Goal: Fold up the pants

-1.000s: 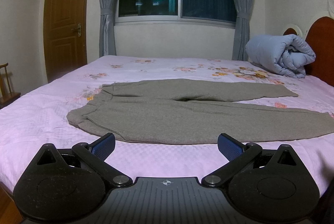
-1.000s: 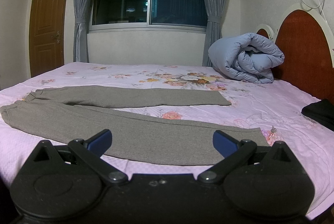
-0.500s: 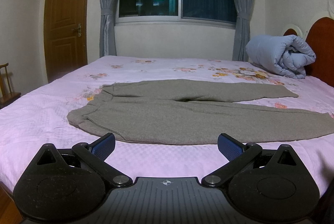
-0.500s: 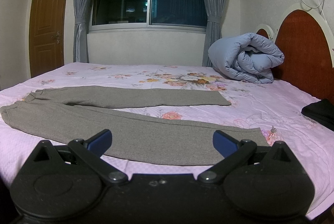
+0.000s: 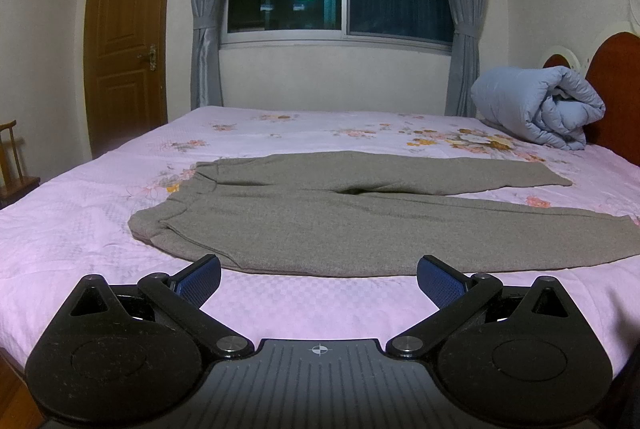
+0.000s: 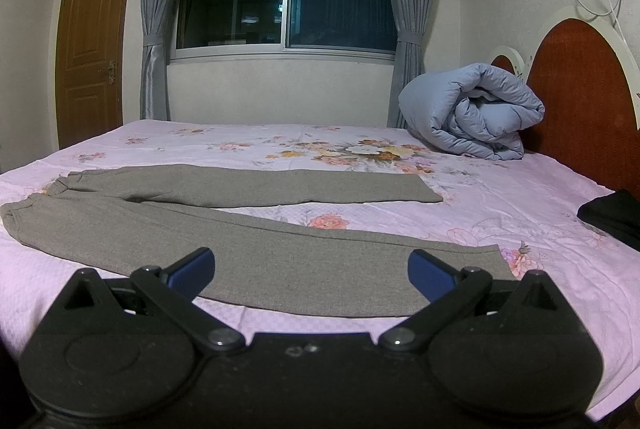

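Grey pants [image 5: 360, 225], one pair, two legs, before two spread tools.

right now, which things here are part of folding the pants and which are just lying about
Part of the job:
- pants, spread flat on the bed, legs apart
- left gripper, open, short of the pants
- right gripper, open, near the lower leg

Just lying about:
- rolled blue quilt by the headboard
- dark cloth at the bed's right edge
- wooden chair
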A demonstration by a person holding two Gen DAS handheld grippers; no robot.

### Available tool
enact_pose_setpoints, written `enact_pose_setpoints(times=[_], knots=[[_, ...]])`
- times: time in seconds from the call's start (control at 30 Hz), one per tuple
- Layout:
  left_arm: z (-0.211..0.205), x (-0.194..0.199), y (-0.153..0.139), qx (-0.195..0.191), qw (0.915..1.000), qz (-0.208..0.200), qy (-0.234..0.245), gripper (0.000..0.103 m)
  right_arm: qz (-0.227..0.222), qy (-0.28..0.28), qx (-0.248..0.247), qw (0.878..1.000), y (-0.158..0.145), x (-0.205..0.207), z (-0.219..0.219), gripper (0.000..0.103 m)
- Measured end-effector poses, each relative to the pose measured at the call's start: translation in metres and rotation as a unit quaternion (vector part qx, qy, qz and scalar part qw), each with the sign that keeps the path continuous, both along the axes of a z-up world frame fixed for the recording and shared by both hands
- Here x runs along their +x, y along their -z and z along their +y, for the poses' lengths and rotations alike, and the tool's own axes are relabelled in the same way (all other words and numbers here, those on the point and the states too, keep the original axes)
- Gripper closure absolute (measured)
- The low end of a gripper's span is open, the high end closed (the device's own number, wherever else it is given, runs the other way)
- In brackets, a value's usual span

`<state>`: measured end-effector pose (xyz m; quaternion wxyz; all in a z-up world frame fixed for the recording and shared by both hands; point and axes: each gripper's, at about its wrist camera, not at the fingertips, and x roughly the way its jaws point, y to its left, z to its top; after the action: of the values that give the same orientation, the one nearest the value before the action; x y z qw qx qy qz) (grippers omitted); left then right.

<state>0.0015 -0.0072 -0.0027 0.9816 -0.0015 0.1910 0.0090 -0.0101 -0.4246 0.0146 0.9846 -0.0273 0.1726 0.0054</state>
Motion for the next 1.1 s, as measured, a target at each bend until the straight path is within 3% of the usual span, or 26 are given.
enact_pose_setpoints(times=[0.47,0.63,0.7,0.77,0.83,1.0,1.1], knots=[[0.002,-0.001,0.000,-0.004,1.0000,-0.001,-0.005,0.000,0.000,0.000,0.000,1.000,0.000,-0.001,0.000,0.006],[0.014,0.010,0.004,-0.030,0.9988,0.033,-0.020,0.000,0.000,0.002,0.008,1.000,-0.002,-0.002,-0.002,0.006],[0.026,0.010,0.001,-0.063,0.9978,0.019,-0.005,0.000,0.004,0.004,0.014,1.000,-0.002,-0.001,-0.003,0.006],[0.035,0.016,-0.004,-0.051,0.9987,0.004,-0.003,0.000,-0.002,-0.005,0.014,1.000,-0.006,0.002,-0.007,0.006],[0.049,0.036,-0.010,-0.029,0.9995,0.006,-0.009,0.000,-0.011,-0.009,0.015,1.000,-0.011,0.003,-0.006,0.006],[0.114,0.119,-0.037,-0.055,0.9981,0.027,0.001,0.000,-0.013,-0.012,0.017,1.000,-0.023,0.039,-0.005,0.006],[0.144,0.181,-0.048,-0.026,0.9987,0.041,-0.012,0.000,-0.018,-0.016,0.014,1.000,-0.032,0.068,0.005,0.006]])
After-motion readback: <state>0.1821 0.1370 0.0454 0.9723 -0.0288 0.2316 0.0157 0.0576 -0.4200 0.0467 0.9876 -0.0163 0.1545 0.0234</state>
